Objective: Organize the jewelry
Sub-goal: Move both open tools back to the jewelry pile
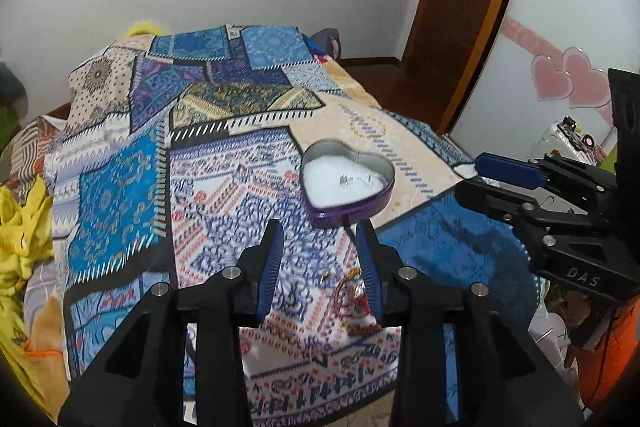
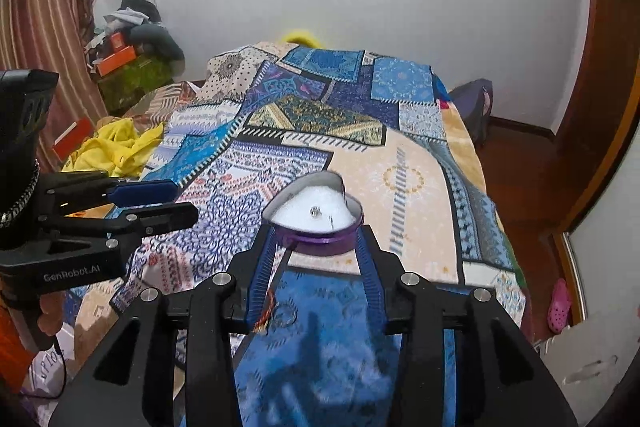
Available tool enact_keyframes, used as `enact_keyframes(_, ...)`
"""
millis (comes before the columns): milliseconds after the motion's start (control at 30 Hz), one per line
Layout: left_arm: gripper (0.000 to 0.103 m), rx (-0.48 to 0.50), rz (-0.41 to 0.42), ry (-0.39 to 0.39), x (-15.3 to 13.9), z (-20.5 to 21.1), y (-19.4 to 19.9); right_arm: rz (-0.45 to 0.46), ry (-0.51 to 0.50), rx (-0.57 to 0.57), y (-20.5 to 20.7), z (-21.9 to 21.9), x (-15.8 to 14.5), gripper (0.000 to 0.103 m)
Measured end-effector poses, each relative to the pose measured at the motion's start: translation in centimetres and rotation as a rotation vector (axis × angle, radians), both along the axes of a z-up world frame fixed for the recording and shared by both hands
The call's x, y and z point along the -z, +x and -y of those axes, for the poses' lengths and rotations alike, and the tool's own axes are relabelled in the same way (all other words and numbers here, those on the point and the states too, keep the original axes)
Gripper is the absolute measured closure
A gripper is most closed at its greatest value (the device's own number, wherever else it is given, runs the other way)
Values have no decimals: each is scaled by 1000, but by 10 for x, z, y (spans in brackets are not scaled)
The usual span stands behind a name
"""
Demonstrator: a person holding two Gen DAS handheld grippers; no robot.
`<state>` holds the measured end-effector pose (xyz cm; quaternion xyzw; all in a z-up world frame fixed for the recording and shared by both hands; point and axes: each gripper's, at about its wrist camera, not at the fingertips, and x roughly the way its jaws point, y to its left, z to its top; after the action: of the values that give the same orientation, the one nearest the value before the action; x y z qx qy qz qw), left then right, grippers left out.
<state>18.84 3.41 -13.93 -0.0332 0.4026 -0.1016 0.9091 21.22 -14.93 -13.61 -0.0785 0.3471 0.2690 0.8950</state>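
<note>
A purple heart-shaped tin with white lining stands open on the patterned bedspread; small silver jewelry lies inside. It also shows in the right wrist view, just ahead of my right gripper, whose open fingertips flank its near rim without gripping. My left gripper is open and empty, just short of the tin. A small ring and a red-gold ornament lie on the cloth between the left fingers. A bracelet and a ring lie between the right fingers.
The patchwork bedspread covers the bed. Yellow cloth lies at the left. A wooden door and a wardrobe panel with pink hearts stand to the right. Orange boxes and clutter sit in the far left corner.
</note>
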Motion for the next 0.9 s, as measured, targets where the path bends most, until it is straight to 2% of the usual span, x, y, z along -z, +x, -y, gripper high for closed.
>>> enact_keyframes(300, 66, -9, -93, -7, 35, -5, -10, -67, -47, 6, -8, 3, 28, 65)
enact_keyframes(533, 66, 2, -126, -11, 56, 3, -13, -129, -99, -15, -14, 1, 55, 65)
enact_keyframes(600, 68, 6, -135, -18, 61, 5, -11, -142, -108, -21, -15, 0, 60, 65)
enact_keyframes(667, 77, 17, -149, -27, 64, 6, -9, -150, -114, -29, -16, -1, 63, 65)
enact_keyframes(733, 81, 26, -164, -30, 68, 7, -6, -158, -119, -39, -16, -2, 66, 65)
enact_keyframes(900, 83, 20, -191, -36, 76, 8, 0, -153, -136, -58, -17, -7, 72, 65)
